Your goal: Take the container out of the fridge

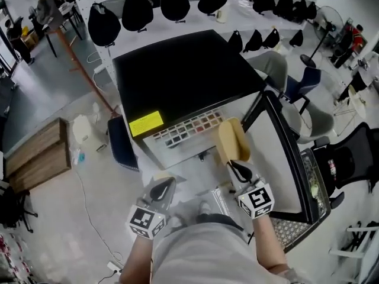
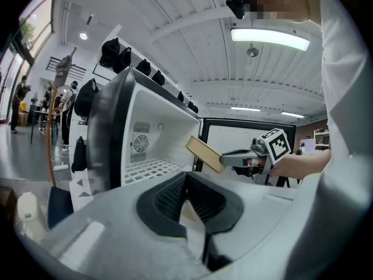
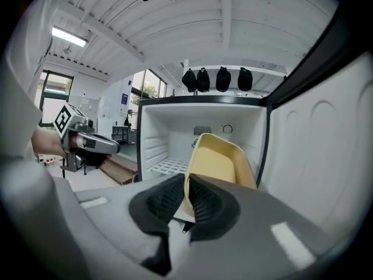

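A pale yellow container (image 1: 233, 139) hangs tilted in front of the open fridge (image 1: 183, 76), outside its white cavity (image 3: 192, 136). My right gripper (image 1: 232, 164) is shut on the container's near rim; in the right gripper view the rim (image 3: 218, 159) sits pinched between the black pads (image 3: 204, 200). The left gripper view shows the same container (image 2: 204, 154) edge-on, held by the right gripper (image 2: 230, 156) before the fridge's wire shelf (image 2: 148, 169). My left gripper (image 1: 169, 182) hovers lower left of the fridge opening, its pads (image 2: 169, 194) together with nothing between them.
The fridge door (image 1: 284, 158) stands swung open to the right, its inner wall (image 3: 317, 150) close beside the container. Office chairs (image 1: 349, 152) stand right of the door. A wooden crate (image 1: 35, 152), a white jug (image 1: 83, 129) and a cable (image 1: 89, 212) are on the floor at left.
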Demonstrator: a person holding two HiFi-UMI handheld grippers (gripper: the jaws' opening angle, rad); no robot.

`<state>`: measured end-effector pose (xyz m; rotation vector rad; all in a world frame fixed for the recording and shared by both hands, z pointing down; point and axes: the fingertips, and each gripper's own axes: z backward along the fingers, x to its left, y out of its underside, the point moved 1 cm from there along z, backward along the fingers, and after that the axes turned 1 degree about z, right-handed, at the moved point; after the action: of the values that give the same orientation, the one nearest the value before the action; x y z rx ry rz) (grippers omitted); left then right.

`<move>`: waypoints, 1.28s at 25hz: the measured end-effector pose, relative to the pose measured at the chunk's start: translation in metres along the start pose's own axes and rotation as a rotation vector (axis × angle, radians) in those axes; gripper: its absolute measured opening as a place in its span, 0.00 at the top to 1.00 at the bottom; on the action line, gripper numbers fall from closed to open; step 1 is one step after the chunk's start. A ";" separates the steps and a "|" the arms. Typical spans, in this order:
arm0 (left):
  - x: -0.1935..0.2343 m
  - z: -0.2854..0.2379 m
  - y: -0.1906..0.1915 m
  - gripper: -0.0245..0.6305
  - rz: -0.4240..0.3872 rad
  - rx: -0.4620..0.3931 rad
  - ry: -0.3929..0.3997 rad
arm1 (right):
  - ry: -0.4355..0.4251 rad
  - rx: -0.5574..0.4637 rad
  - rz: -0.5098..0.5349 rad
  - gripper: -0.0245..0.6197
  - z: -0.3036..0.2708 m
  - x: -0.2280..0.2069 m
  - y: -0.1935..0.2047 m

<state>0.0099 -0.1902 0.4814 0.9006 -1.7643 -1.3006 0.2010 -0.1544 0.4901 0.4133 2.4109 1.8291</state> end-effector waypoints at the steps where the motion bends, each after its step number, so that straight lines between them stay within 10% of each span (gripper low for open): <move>1: -0.004 -0.005 0.000 0.95 -0.003 0.001 0.024 | 0.007 -0.002 -0.003 0.92 0.006 0.002 0.001; 18: -0.062 -0.061 0.005 0.95 -0.018 0.014 0.313 | 0.069 -0.055 -0.069 0.92 0.081 0.024 0.018; 32: -0.075 -0.074 0.003 0.95 -0.045 0.023 0.403 | 0.127 -0.056 -0.089 0.92 0.088 0.028 0.029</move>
<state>0.1099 -0.1569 0.4869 1.1315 -1.4518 -1.0391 0.1994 -0.0576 0.4951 0.1871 2.4075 1.9333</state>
